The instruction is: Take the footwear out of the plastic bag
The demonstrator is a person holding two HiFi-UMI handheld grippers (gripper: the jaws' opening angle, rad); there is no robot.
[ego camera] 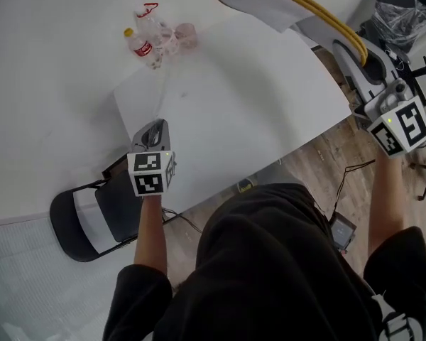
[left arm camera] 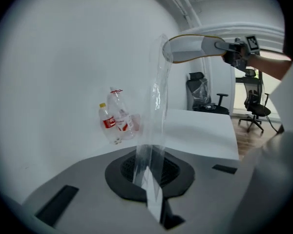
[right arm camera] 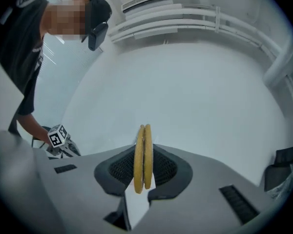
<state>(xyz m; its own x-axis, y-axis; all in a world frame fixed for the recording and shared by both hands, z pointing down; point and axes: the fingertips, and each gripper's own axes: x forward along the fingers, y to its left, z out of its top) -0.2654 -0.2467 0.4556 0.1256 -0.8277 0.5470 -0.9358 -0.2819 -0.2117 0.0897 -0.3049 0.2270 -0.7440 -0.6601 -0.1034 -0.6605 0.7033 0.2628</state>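
- The left gripper [left arm camera: 152,182] has its jaws together, and they pinch a thin strip of the clear bag [left arm camera: 158,106].
- From these jaws the bag rises as a narrow, tight band, and its top reaches the toe end of the slippers [left arm camera: 188,48].
- The right gripper [right arm camera: 141,179] is clamped on the slippers; in its own view two yellow soles [right arm camera: 142,155] stand on edge, side by side, between the jaws.
- The slippers are a pair, white with yellow soles, held up in the air above the far corner of the table [ego camera: 234,91].
- Most of the slippers are outside the bag; only the toe end meets it.
- In the head view the left gripper is above the near edge of the table, and the right gripper is off the table's right side, over the wood floor [ego camera: 326,162].
- Two bottles [ego camera: 145,41] stand at the far left of the table, near the wall.
- A black chair [ego camera: 92,219] stands below the table's left corner.
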